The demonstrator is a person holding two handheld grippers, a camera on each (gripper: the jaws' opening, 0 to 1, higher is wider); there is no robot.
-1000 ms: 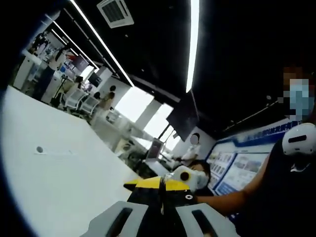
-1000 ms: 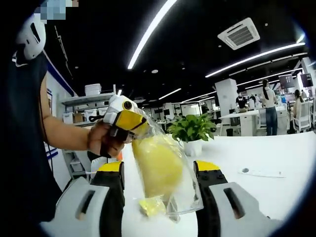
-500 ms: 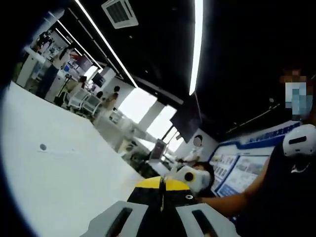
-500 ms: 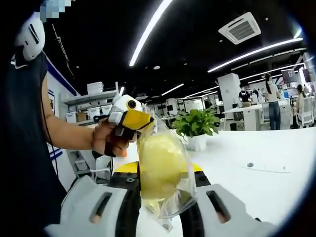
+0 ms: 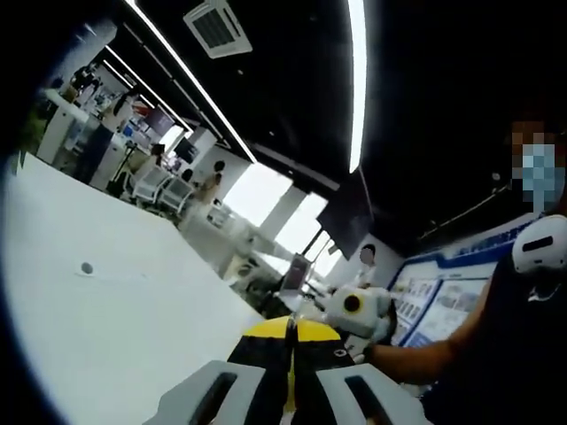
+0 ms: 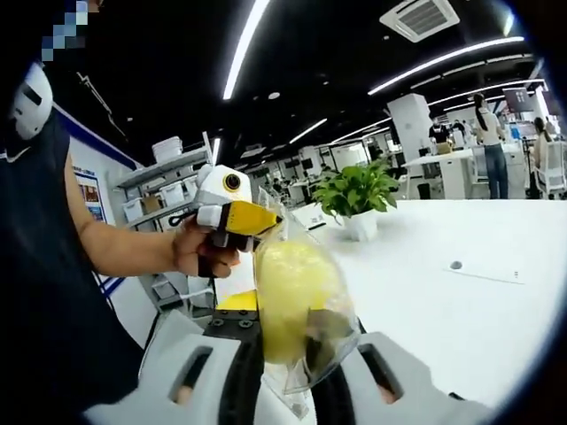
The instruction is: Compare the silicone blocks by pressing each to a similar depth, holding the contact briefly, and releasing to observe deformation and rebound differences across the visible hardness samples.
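The yellow silicone block [image 6: 288, 297], sealed in a clear plastic bag [image 6: 323, 332], hangs in the air above the white table [image 6: 461, 310]. The left gripper [image 6: 252, 220] has its jaws closed on the bag's top edge, while the right gripper [image 6: 283, 390] has its jaws drawn in narrow against the block's lower half, squeezing it. The likely trouble is slippage: the slick bag could slide out of the top pinch under a harder squeeze, or the block could shift inside the bag and spoil the depth comparison. The table offers wide open room; a potted plant [image 6: 359, 199] and a small dark spot [image 6: 455, 265] sit well apart.
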